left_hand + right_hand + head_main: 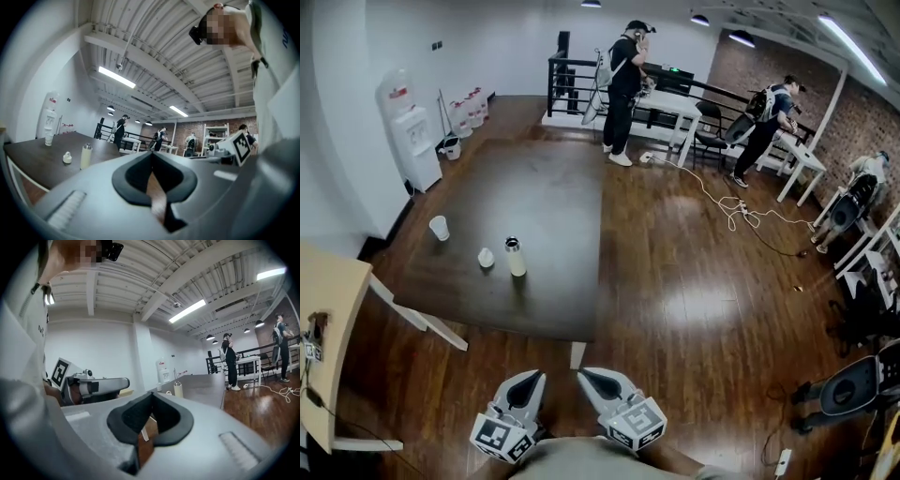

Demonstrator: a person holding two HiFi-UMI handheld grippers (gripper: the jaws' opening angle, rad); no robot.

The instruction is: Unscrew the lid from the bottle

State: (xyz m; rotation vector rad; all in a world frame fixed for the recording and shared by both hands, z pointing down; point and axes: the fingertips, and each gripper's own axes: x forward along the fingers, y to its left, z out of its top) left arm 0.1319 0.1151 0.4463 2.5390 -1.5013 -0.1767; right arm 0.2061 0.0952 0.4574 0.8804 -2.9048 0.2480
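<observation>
Down by the person [581,461], the left gripper [534,380] and right gripper [589,377] are both closed tight, holding nothing, well back from the table [546,202]. Farther off, the bottle [516,257] stands on it with a small white cap [486,258] just to its left. That may be its lid, already off, or another thing; I can't tell.

No legible text, no readable labels

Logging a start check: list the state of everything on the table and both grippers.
Pale cylindrical bottle with silver top: upright on the dark table; capped or not, unclear.
Small white cap-shaped piece: lying beside the bottle, apart.
White cup: upright.
Left gripper: fingers shut, empty.
Right gripper: fingers shut, empty.
</observation>
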